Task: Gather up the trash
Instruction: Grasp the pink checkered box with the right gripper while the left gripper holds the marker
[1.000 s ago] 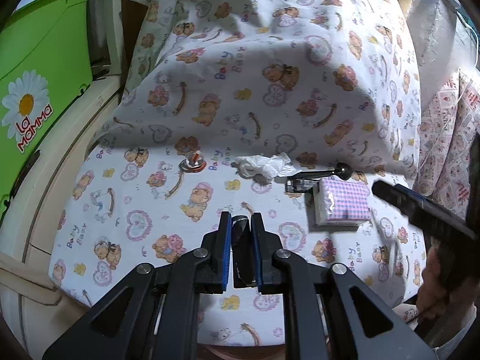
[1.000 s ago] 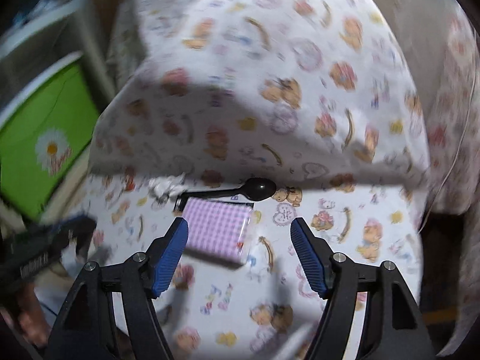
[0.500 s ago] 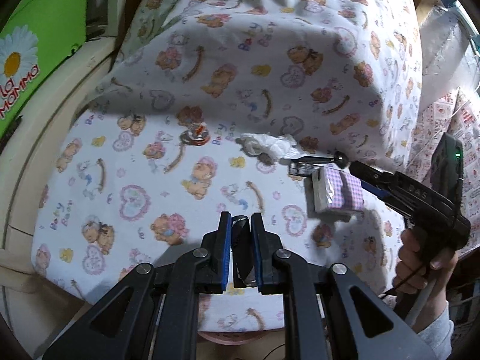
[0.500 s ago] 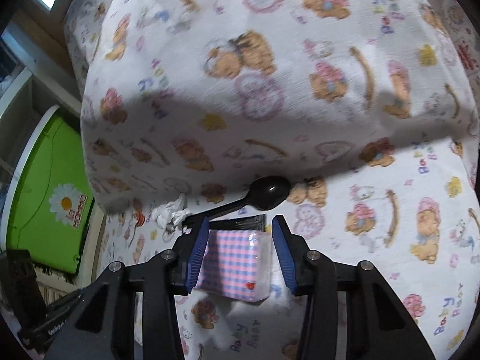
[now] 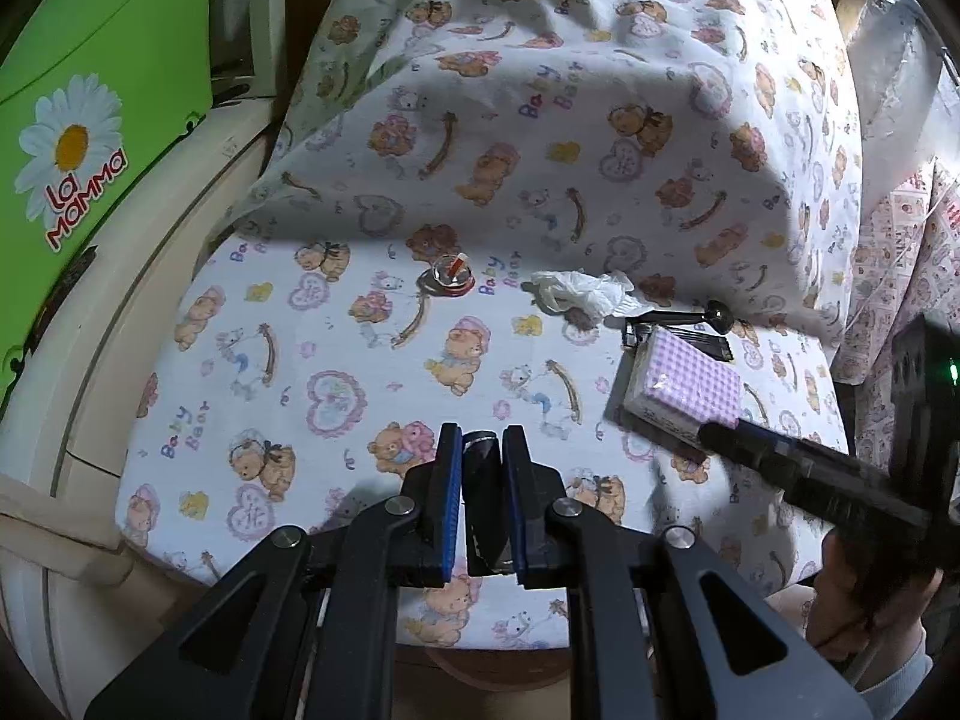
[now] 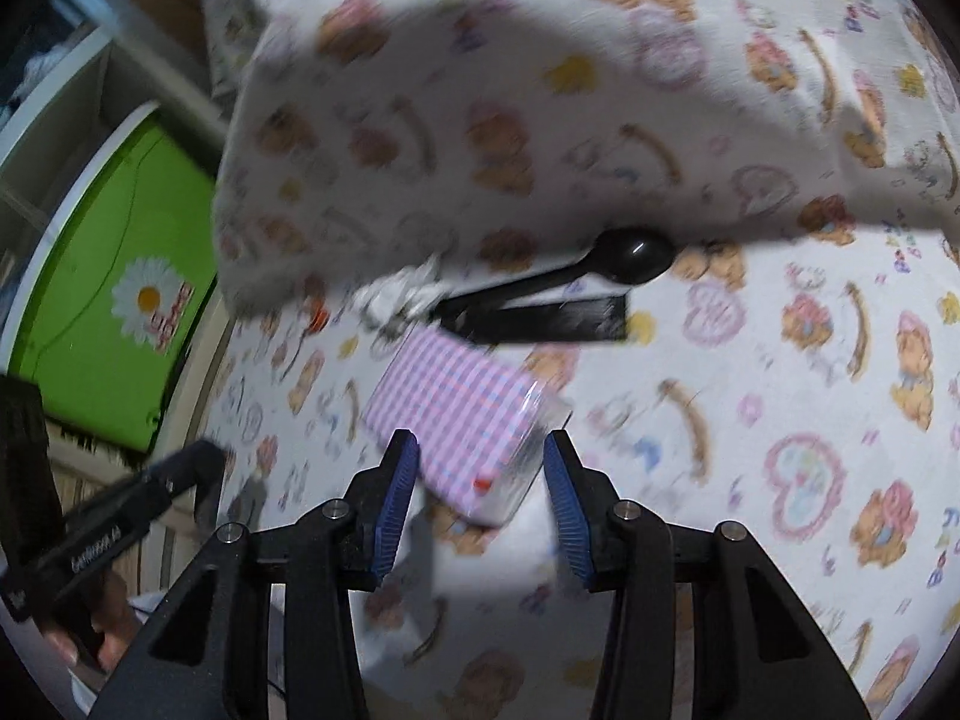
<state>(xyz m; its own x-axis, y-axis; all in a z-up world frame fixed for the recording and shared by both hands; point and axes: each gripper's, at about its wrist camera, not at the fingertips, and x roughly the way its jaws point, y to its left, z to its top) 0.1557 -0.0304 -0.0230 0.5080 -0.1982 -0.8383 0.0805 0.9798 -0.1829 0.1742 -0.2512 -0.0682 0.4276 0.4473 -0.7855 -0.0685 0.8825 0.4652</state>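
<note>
Bear-print "Baby Bear" sheet (image 5: 372,360) covers the surface; green "La Mamma" daisy bin (image 5: 90,120) at left. Left gripper (image 5: 482,462) clenched on a dark object (image 5: 483,480), unidentifiable. Right gripper (image 6: 477,468) straddles the purple checked tissue pack (image 6: 456,414); contact unclear through blur. Crumpled white wrapper (image 5: 582,294) beside black spoon (image 6: 600,267).

Both wrist cameras look steeply down, close over the teddy-bear-print cotton sheet (image 5: 372,360), sharing the lilac-checked plastic-wrapped tissue pack (image 6: 456,414).
</note>
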